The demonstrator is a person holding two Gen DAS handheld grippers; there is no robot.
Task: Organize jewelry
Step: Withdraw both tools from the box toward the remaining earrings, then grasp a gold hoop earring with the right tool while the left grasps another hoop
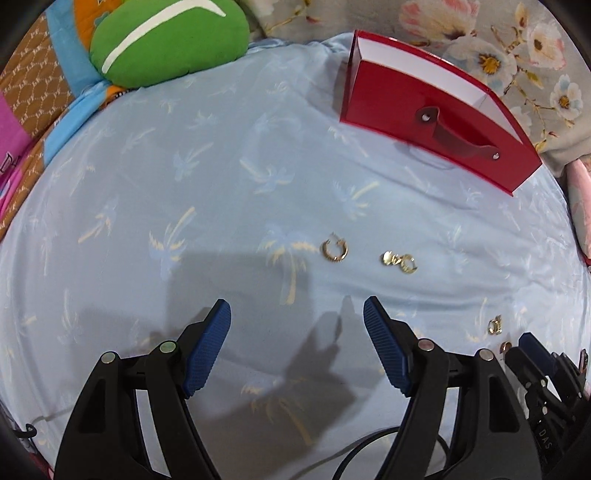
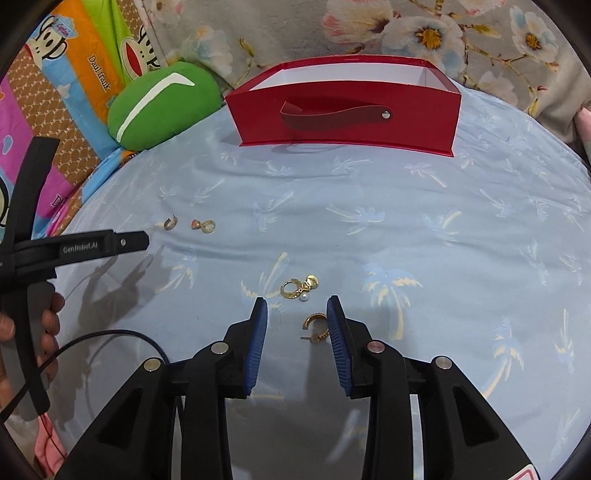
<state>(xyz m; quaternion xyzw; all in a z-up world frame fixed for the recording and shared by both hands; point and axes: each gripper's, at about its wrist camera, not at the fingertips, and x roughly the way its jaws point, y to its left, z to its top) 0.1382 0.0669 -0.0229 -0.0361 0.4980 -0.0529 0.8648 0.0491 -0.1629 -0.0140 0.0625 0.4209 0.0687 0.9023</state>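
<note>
A red open box (image 1: 424, 122) with a strap handle stands at the back of the light blue sheet; it also shows in the right wrist view (image 2: 347, 110). In the left wrist view a gold hoop earring (image 1: 334, 250) and a gold charm earring (image 1: 399, 261) lie ahead of my open, empty left gripper (image 1: 297, 314). Another gold earring (image 1: 495, 326) lies to its right. In the right wrist view my open right gripper (image 2: 297, 308) hovers over a gold hoop earring (image 2: 317, 328) that lies between its fingers. A gold earring with a pearl (image 2: 300, 288) lies just ahead.
A green cushion (image 1: 170, 37) lies at the back left. Floral bedding (image 2: 443, 29) rises behind the box. The left gripper (image 2: 74, 247), held by a hand, shows at the left of the right wrist view, near two small earrings (image 2: 192, 223). A black cable (image 2: 92, 343) trails below.
</note>
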